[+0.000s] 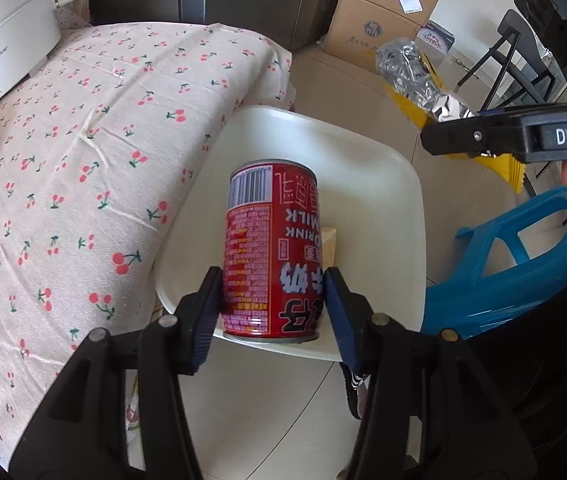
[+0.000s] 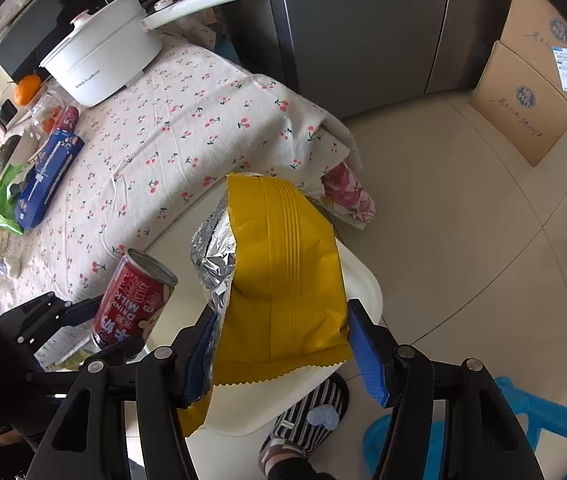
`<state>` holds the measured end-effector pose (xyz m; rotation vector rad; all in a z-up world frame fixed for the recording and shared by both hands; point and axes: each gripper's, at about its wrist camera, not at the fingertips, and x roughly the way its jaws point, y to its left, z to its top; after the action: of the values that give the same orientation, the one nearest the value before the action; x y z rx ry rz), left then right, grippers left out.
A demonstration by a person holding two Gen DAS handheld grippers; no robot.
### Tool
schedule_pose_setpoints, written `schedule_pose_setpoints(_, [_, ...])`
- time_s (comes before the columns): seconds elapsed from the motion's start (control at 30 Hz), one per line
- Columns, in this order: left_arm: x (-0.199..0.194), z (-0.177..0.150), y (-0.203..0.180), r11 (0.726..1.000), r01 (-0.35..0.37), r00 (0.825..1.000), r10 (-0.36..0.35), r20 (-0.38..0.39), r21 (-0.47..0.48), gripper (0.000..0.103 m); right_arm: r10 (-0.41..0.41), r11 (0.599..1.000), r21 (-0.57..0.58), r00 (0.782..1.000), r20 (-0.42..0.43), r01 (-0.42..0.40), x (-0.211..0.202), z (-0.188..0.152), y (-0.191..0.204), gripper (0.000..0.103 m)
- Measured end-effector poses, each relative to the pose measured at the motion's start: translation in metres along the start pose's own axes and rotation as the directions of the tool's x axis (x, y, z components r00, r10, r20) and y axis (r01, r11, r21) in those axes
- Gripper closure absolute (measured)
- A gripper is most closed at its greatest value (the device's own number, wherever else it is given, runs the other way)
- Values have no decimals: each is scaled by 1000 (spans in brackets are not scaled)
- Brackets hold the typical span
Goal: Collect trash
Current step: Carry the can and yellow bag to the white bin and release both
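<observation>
My left gripper (image 1: 272,280) is shut on a red milk drink can (image 1: 271,248), held upside down over a white bin (image 1: 383,208) beside the table. A small pale block (image 1: 329,244) lies in the bin behind the can. My right gripper (image 2: 281,316) is shut on an open yellow snack bag (image 2: 283,260) with a silver foil lining, hanging above the same bin's rim (image 2: 363,288). In the right wrist view the can (image 2: 135,300) and the left gripper (image 2: 111,332) are at lower left. The left wrist view has the right gripper (image 1: 463,138) with the bag (image 1: 411,72) at upper right.
A table under a cherry-print cloth (image 1: 83,160) carries a white pot (image 1: 7,36), a blue box (image 2: 49,176) and jars. Cardboard boxes (image 1: 379,20) and a grey fridge (image 2: 363,20) stand behind. A blue plastic stool (image 1: 503,272) and a striped slipper (image 2: 307,412) are near the bin.
</observation>
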<state>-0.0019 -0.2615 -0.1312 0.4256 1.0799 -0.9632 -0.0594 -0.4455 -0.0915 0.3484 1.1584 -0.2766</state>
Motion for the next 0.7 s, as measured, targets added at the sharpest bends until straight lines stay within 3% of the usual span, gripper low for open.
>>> schedule_pose_setpoints(0.23, [-3, -3, 1, 1000, -1, 1000, 1, 12, 23, 49, -10, 1000, -20, 1000, -21, 9, 4, -3, 0, 40])
schedule_pose_setpoints(0.4, [-24, -3, 11, 999, -32, 999, 31, 44, 18, 25, -13, 1000, -26, 999, -33, 12, 8, -2, 3, 40])
schedule_pose_setpoints(0.7, [-63, -22, 57, 987, -131, 988, 138, 64, -94, 17, -35, 998, -51, 996, -86, 31, 25, 1, 13, 40])
